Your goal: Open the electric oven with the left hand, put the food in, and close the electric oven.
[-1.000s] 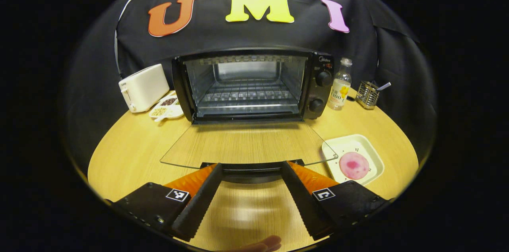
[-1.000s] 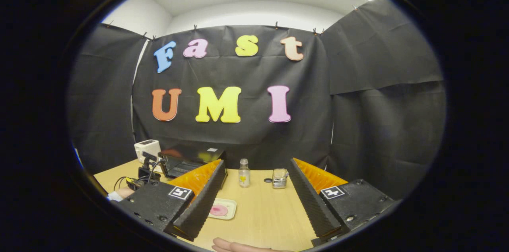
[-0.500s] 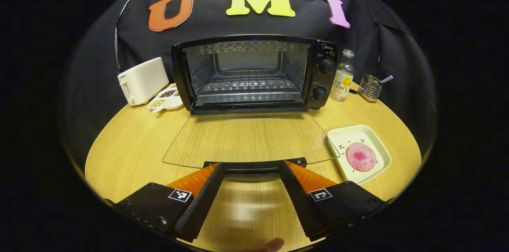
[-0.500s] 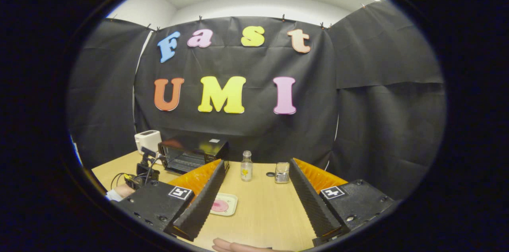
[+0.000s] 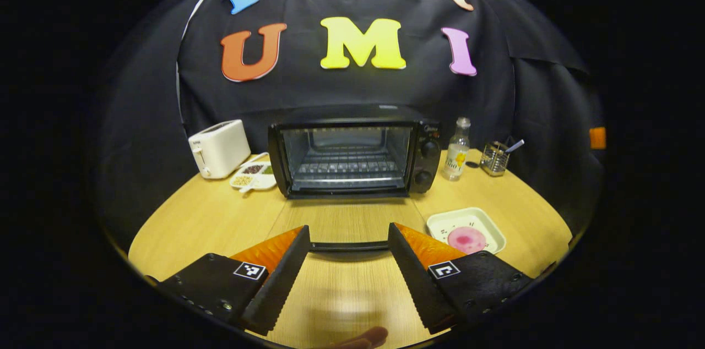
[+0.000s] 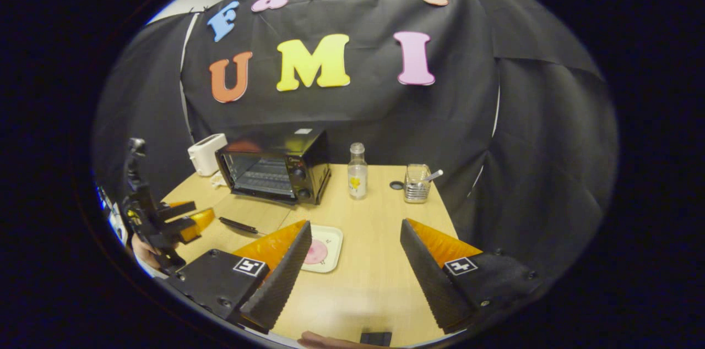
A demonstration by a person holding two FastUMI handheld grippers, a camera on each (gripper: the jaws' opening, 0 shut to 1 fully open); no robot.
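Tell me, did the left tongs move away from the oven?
Yes. In the left gripper view the oven looks smaller and farther than before, so the left tongs backed away from it, open, with the door handle beyond their tips.

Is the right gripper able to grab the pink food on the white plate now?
Probably yes. The right gripper has its jaws open, and the pink food lies uncovered on the white plate just ahead, with bare table between them.
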